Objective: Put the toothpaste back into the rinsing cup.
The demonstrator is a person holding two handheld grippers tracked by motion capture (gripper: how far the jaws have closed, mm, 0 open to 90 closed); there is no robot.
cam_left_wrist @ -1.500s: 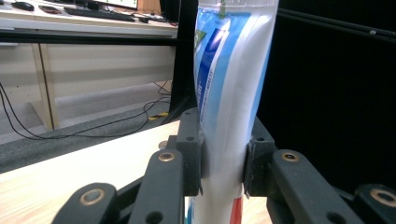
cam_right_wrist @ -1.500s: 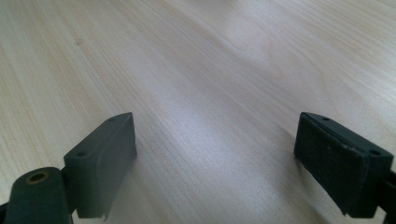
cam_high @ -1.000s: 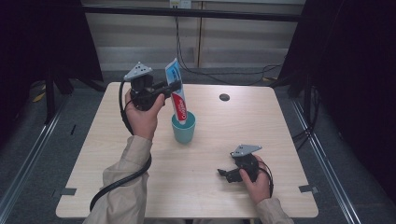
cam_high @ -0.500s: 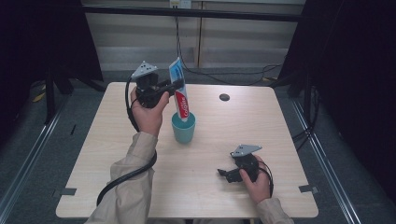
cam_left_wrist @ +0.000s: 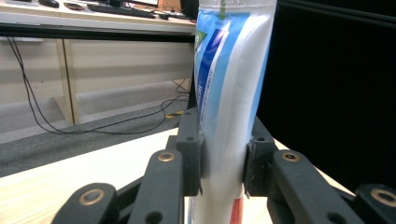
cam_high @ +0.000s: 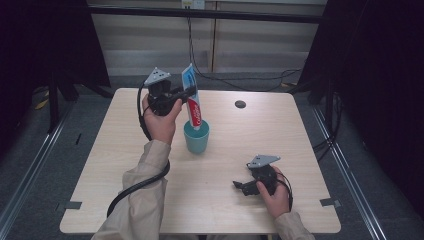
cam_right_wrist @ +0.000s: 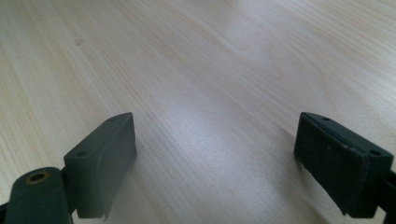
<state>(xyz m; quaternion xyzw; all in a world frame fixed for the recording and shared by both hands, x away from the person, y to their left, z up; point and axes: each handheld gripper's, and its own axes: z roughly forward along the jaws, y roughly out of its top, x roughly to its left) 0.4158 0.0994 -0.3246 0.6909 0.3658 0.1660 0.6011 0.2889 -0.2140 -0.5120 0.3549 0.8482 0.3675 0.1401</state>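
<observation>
Upright, glossy flat toothpaste tube point(cam_left_wrist: 229, 93) between left gripper point(cam_left_wrist: 223, 161) jaws; right gripper point(cam_right_wrist: 215, 158) jaws wide, empty.

sleeves point(cam_high: 142, 200): beige, long
left gripper point(cam_high: 184, 95): black, grey three-cornered plate, brass-coloured rivets
cable point(cam_high: 135, 186): black, thick

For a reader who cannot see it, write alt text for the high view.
The left tool grips a toothpaste tube standing in a teal cup on a wooden table. The right tool rests open near the table's front right.
</observation>
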